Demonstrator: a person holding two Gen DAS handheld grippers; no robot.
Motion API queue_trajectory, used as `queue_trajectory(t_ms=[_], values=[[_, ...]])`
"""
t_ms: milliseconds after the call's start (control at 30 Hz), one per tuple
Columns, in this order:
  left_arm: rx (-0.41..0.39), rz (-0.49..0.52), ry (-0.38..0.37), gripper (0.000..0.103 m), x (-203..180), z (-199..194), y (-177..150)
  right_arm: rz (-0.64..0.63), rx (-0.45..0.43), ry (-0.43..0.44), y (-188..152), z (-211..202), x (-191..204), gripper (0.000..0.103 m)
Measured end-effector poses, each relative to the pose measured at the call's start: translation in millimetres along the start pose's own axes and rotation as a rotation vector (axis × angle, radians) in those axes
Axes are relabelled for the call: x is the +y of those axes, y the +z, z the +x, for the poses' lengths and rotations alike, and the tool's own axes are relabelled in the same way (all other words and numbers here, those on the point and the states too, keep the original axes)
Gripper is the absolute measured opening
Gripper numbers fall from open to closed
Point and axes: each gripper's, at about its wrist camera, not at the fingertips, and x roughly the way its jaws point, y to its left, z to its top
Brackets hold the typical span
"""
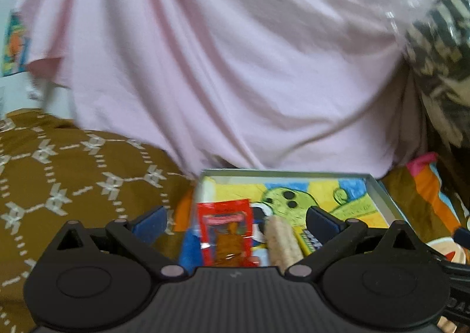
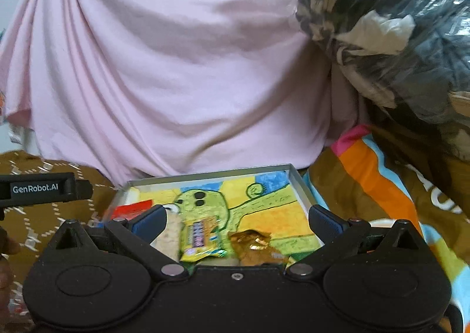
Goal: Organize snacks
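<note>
Both grippers released, snacks down in tray.
Left gripper [image 1: 235, 223] and right gripper [image 2: 238, 220] spread wide, empty; red packet [image 1: 226, 233], yellow bar [image 2: 199, 237], gold wrapper [image 2: 255, 245] at tray's [image 2: 298, 186] 6 o'clock; could snag on retreat.

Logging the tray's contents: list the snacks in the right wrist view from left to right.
Red packet → beige roll → yellow bar → gold wrapper, all in the tray.

Draped pink cloth [image 1: 223, 62], brown patterned bedspread [image 1: 58, 174], plastic-wrapped dark bundle [image 2: 390, 24], colourful striped fabric [image 2: 370, 168]
</note>
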Motion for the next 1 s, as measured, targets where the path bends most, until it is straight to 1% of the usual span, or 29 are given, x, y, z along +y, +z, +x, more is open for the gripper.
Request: queue_trajectory(t_ms=[100, 233, 533, 633, 833, 1000], values=[[-0.019, -0.035, 0.033, 0.103, 14.7, -22.8, -3.1, -0.006, -0.001, 0.006, -4.6, -22.9, 7.2, 0.102], [-0.023, -0.054, 0.046, 0.103, 30.4, -50.0, -9.9, -0.03, -0.03, 0.019, -8.7, -51.3, 18.9, 0.102], [-0.01, -0.02, 0.058, 0.103, 67.5, -108.5, -33.0, -0.094, -0.068, 0.09, -27.8, -114.8, 52.5, 0.102], [-0.002, -0.01, 0.077, 0.103, 81.5, -125.3, -41.9, -0.11, -0.053, 0.117, -36.3, -127.5, 62.9, 0.102], [0.048, 0.02, 0.107, 0.103, 102.9, -156.1, -61.4, -0.145, -0.002, 0.161, -56.8, -149.4, 80.0, 0.102], [0.06, 0.036, 0.15, 0.103, 114.3, -177.9, -80.3, -0.156, 0.043, 0.159, -69.4, -161.0, 87.1, 0.102]])
